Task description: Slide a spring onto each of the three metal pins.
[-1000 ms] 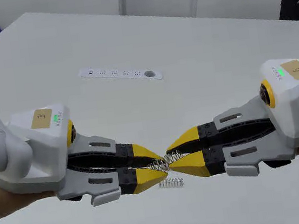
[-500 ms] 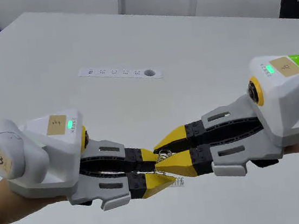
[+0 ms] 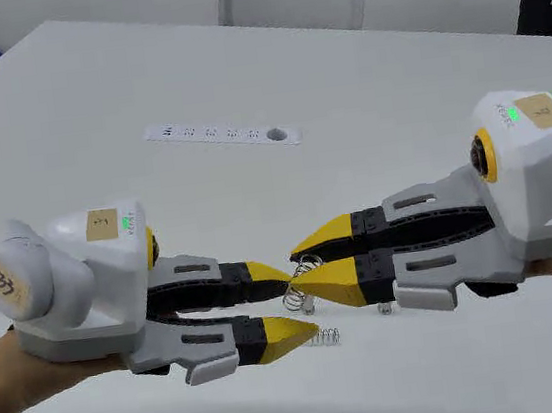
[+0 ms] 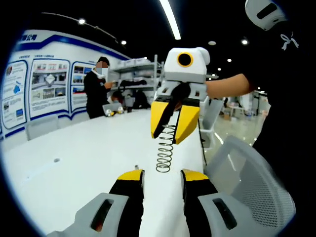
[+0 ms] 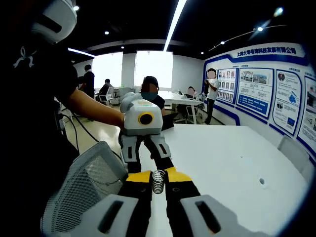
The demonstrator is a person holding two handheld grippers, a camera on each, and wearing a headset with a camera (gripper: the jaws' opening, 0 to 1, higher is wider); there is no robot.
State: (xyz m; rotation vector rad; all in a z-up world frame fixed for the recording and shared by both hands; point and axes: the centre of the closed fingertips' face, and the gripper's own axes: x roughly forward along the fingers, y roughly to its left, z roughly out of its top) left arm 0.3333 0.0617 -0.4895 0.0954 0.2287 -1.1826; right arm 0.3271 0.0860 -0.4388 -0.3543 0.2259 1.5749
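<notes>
Yellow-tipped, the right claw (image 3: 292,268) is clamped on one end of a spring (image 4: 165,150), held above the tabletop (image 3: 91,98) close to its near edge. The spring's long axis points straight into the left claw (image 3: 301,302), whose jaws stand apart and empty at its free end. A second spring (image 3: 320,337) lies on the tabletop below, nearer the left claw.

Silver spring (image 4: 165,149), white table (image 3: 139,72)
</notes>
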